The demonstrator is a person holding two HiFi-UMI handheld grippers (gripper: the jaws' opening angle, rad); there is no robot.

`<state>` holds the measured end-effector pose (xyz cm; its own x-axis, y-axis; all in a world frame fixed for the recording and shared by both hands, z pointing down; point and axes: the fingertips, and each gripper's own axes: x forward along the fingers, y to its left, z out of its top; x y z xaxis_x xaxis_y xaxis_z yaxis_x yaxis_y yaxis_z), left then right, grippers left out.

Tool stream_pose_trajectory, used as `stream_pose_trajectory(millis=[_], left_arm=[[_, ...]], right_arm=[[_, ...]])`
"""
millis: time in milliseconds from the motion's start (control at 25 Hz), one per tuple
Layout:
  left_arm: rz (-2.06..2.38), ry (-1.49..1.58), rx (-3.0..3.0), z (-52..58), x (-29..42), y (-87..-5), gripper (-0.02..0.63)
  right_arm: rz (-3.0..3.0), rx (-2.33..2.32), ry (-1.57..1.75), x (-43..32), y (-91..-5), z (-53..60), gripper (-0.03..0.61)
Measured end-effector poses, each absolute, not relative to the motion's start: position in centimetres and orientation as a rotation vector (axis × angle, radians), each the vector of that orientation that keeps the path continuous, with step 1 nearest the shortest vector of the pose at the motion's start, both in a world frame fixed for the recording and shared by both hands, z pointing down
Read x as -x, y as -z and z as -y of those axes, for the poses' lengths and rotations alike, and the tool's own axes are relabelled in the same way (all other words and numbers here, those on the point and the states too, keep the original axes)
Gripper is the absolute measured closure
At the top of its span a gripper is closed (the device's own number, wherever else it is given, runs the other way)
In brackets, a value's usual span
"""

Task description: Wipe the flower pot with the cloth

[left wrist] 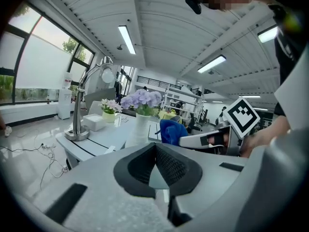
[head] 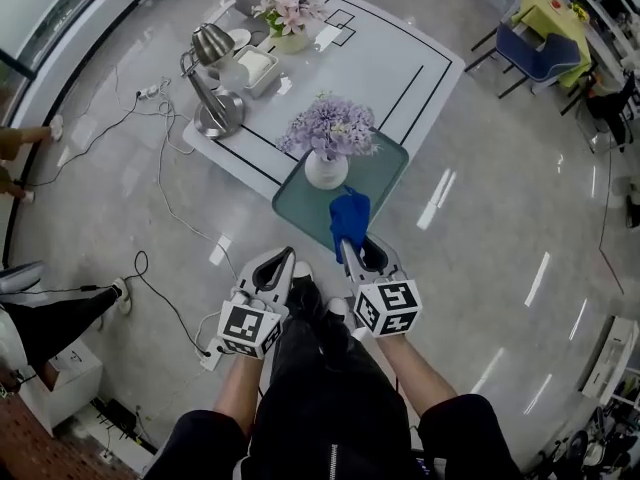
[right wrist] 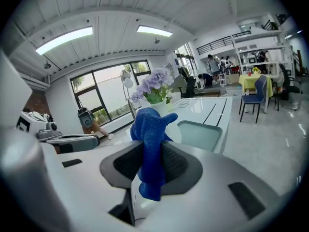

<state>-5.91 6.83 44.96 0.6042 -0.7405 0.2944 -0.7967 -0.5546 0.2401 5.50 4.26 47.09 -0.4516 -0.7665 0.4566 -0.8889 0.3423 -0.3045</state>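
The right tongs (head: 352,253) are clamped on the one blue cloth (head: 349,218). In the right gripper view the cloth stands up bunched above the pads and a tail hangs down between them, so the pads' inner faces are mostly covered. The left tongs (head: 285,263) are narrow: their dark pads meet at the tip with nothing between them, and they hang over the floor, short of the tabletop (head: 400,68).

There are two pots of flowers. The white flower pot (head: 326,171) with purple blooms stands upright on a green tray (head: 390,168) at the near corner of the tabletop. A second pot with pink flowers (head: 290,13) stands at the far end. The cloth is held just on the near side of the white pot, over the tray's edge. Whether it touches the pot cannot be told from any view. In the right gripper view the cloth hides most of that pot, leaving only its rim and part of its side. In the left gripper view the tongs' own body cuts off the pot's base.

One desk lamp (head: 210,78) and one white box (head: 255,68) stand on the left part of the tabletop. Cables (head: 165,198) trail across the floor. One blue chair (head: 540,53) sits at the top right, beside a yellow table (head: 545,8) partly cut off by the edge.
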Motion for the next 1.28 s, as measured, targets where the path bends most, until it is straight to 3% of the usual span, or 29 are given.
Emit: stream_pose_trajectory(millis=[560,1280], left_arm=[[1.185,-0.208,-2.569,-14.2,-1.8,-41.3,0.607],[1.213,-0.226,-2.579,-16.9,-2.8,-40.4,0.607]], right_arm=[[2.428,-1.448,-0.658,-10.8,-42.9,-14.4,0.482],[2.479,-1.372,-0.590,-10.5,-41.5,-17.8,0.482]])
